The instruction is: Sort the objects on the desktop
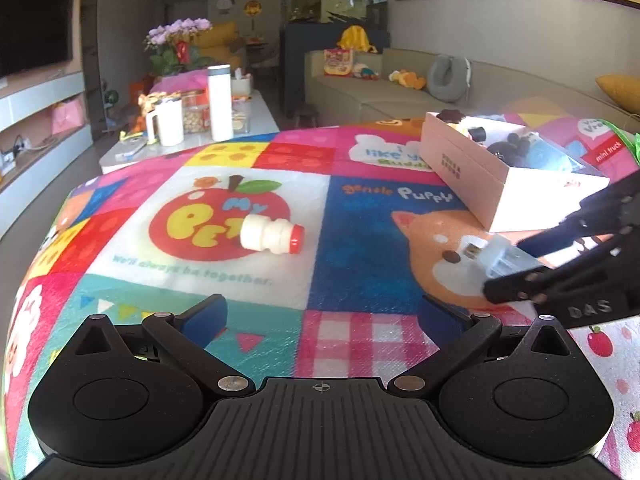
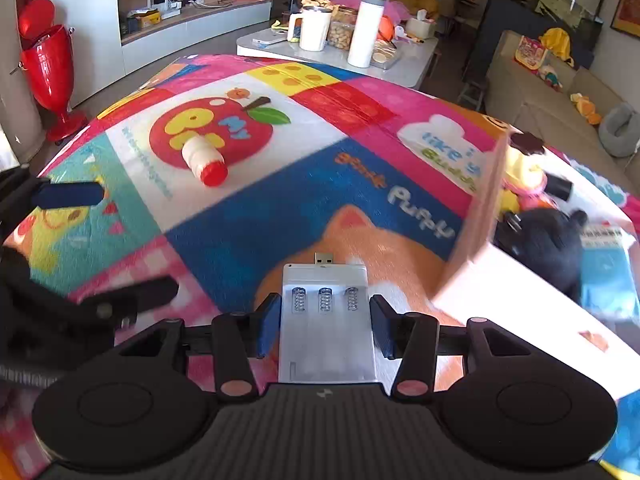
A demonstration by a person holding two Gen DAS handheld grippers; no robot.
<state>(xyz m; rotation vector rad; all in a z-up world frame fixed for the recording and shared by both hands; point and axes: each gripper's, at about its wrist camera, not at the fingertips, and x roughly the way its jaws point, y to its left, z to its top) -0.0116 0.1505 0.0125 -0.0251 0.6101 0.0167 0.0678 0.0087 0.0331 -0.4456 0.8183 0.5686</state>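
Observation:
A white USB battery charger with three springs sits between the blue pads of my right gripper, and both pads touch its sides. The left wrist view shows the same charger in the right gripper, low over the orange puppy print. A small white bottle with a red cap lies on its side on the apple print. My left gripper stands open and holds nothing, near the front edge of the cloth. It appears at the left of the right wrist view.
A pale pink box with a black plush and several small toys stands at the right on the colourful tablecloth; its wall is close to my right gripper. A low table with mugs and jars lies beyond the far edge.

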